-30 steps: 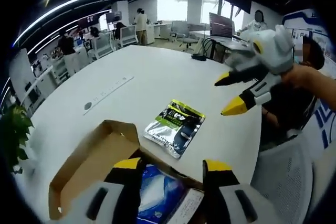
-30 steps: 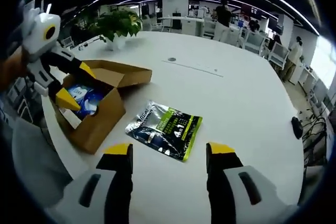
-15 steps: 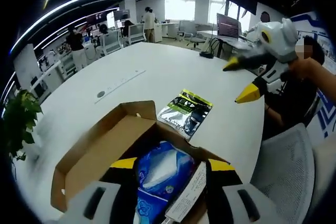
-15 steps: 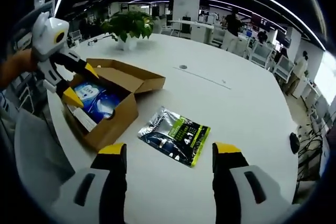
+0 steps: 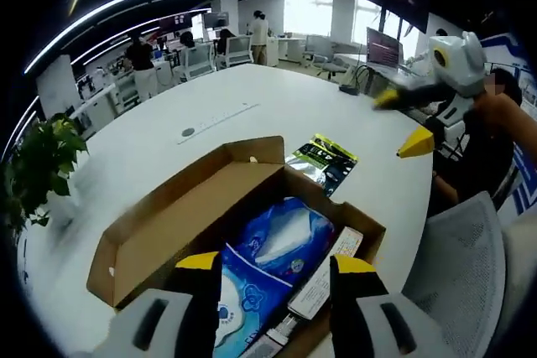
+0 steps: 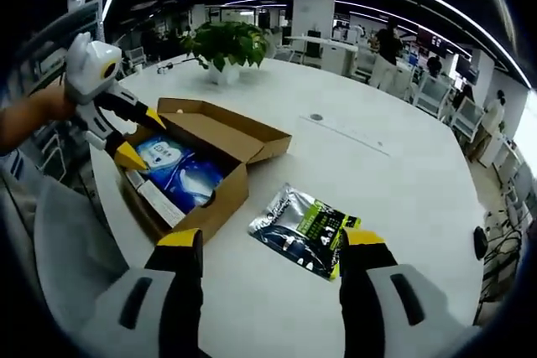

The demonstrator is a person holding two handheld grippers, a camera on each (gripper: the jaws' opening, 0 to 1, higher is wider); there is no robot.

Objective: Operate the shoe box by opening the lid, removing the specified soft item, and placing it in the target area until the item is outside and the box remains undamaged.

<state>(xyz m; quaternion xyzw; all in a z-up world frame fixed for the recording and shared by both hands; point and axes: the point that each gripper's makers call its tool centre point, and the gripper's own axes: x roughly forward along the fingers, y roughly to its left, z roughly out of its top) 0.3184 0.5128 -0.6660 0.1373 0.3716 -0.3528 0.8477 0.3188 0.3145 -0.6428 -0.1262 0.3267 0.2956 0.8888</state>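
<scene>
A brown cardboard shoe box point(image 5: 179, 222) point(image 6: 211, 207) lies on the white table with its lid folded open. Inside is a soft blue and white pack point(image 5: 262, 264) point(image 6: 179, 172), with a white paper strip point(image 5: 325, 276) along one side. My left gripper point(image 5: 273, 267) point(image 6: 139, 136) hovers open just above the box's near end, nothing between its yellow-tipped fingers. A silver, black and green foil pouch point(image 5: 324, 158) point(image 6: 305, 228) rests on the table beside the box. My right gripper point(image 6: 273, 242) point(image 5: 404, 121) is open, held clear of the box, with the pouch ahead of it.
The round white table point(image 6: 403, 199) has a flush power strip point(image 5: 220, 120) and a round grommet point(image 6: 315, 117). A potted plant point(image 6: 226, 46) stands at its far edge. A grey mesh chair point(image 5: 470, 274) and a seated person point(image 5: 495, 132) are close by. Desks, chairs and people fill the office behind.
The left gripper has drawn back over the box, so more of the open lid and blue pack shows. The right gripper has pulled away from the pouch. Both stay open.
</scene>
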